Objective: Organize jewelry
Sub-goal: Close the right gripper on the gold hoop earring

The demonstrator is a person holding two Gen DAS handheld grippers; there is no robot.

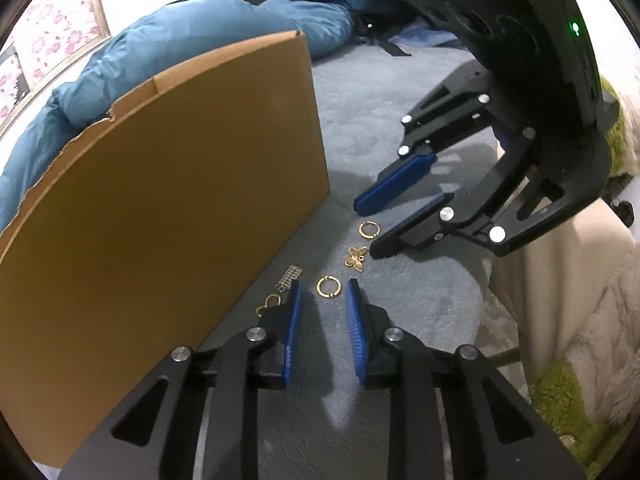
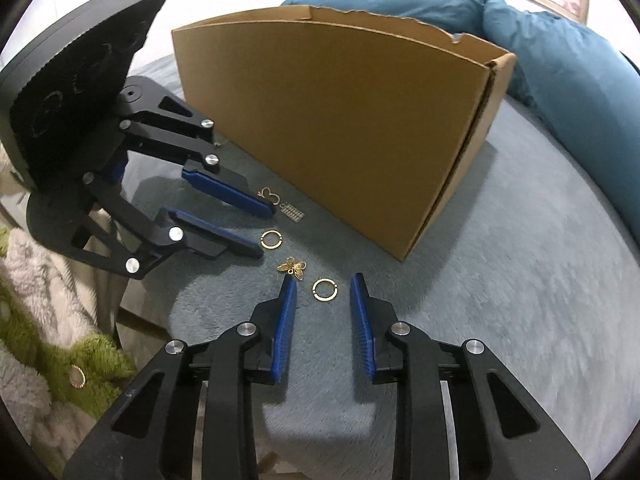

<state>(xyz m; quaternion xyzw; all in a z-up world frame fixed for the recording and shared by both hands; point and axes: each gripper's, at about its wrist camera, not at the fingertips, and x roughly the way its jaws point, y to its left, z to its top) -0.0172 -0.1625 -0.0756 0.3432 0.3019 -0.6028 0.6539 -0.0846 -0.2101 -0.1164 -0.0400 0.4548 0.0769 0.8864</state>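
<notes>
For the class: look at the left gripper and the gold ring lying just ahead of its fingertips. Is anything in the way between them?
Nothing visible is. The left gripper has its jaws apart, and the gold ring lies on bare grey fabric just ahead of them. The butterfly charm sits further off, towards the right gripper.

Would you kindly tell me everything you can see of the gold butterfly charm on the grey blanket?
The gold butterfly charm is a small, shiny, metal-looking piece with openwork wings spread wide. It lies flat on the grey fleece blanket, in front of the cardboard box and between two gold rings, apart from both. In the right wrist view it sits just beyond the tip of the right gripper's near finger; whether they touch cannot be told. Nothing holds it.
</notes>
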